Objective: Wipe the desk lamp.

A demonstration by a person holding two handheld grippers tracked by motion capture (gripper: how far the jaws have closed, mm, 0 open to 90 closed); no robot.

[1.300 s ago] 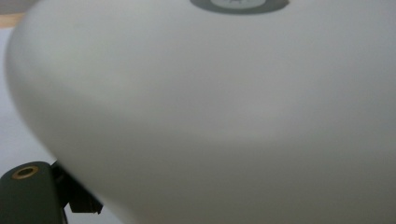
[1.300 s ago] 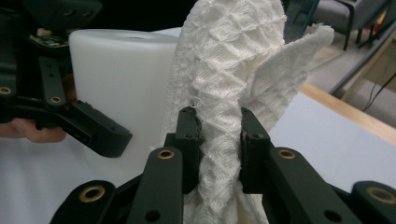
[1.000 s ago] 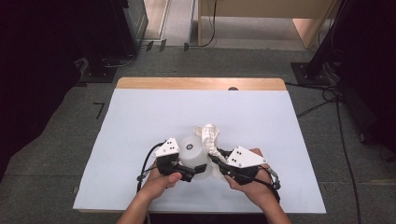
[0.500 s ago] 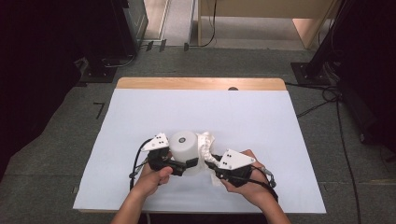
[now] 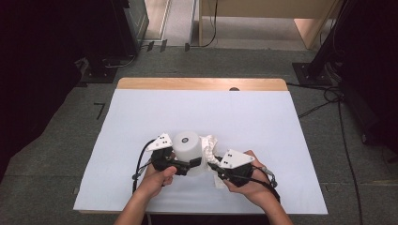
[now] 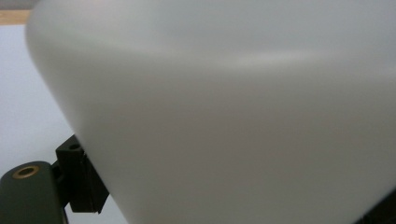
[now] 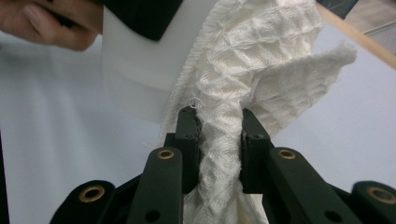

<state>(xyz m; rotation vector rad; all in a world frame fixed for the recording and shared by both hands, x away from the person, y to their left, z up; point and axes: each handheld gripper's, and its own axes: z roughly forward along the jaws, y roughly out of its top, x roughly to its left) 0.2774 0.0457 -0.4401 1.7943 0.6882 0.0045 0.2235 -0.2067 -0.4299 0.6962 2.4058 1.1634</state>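
Jaws of my right gripper (image 7: 218, 133) are pinched on a bunched white waffle-weave cloth (image 7: 261, 65), which rises from them against the side of a white cylindrical plastic container (image 5: 187, 151). My left gripper (image 5: 180, 165) clamps that container low on its wall, holding it upright near the front of the white-covered bench (image 5: 263, 117). The container stands just left of the cloth, long axis vertical, touching it. Both hands sit low and level, knuckles outward, my right hand (image 5: 248, 185) nearer the cloth for wiping the wall.
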